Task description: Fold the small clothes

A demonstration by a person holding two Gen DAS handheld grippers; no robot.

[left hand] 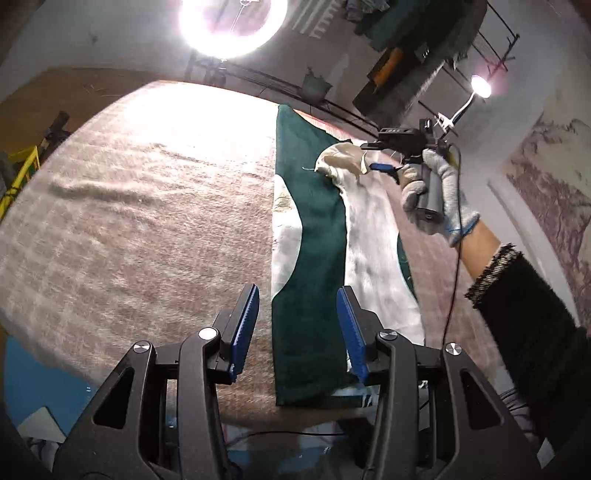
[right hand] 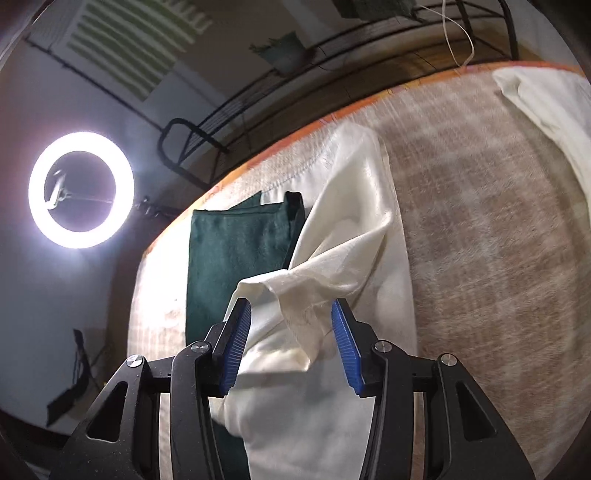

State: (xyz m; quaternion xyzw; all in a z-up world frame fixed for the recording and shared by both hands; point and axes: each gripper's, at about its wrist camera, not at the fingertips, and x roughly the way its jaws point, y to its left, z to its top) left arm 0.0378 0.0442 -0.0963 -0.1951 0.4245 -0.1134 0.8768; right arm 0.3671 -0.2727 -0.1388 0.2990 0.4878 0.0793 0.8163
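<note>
dark green cloth [left hand: 306, 229] with cream lining [right hand: 354, 236], beige checked blanket [left hand: 129, 221] under jaws, blue ribbed pads [left hand: 243, 325], grey knit glove [left hand: 439, 192]

Main source: a ring light [left hand: 232, 27] is shining from above, blooming into white glare in the left wrist view.
Second source: a small gooseneck lamp [left hand: 480, 86] is flaring at upper right.
Glare: the blanket [left hand: 129, 221] is washing out beneath the ring light.
Room: the background walls are staying dim.
Blur: the blanket weave is smearing in the right wrist view.
Distortion: straight edges are bowing, and the corners are darkening to black.
</note>
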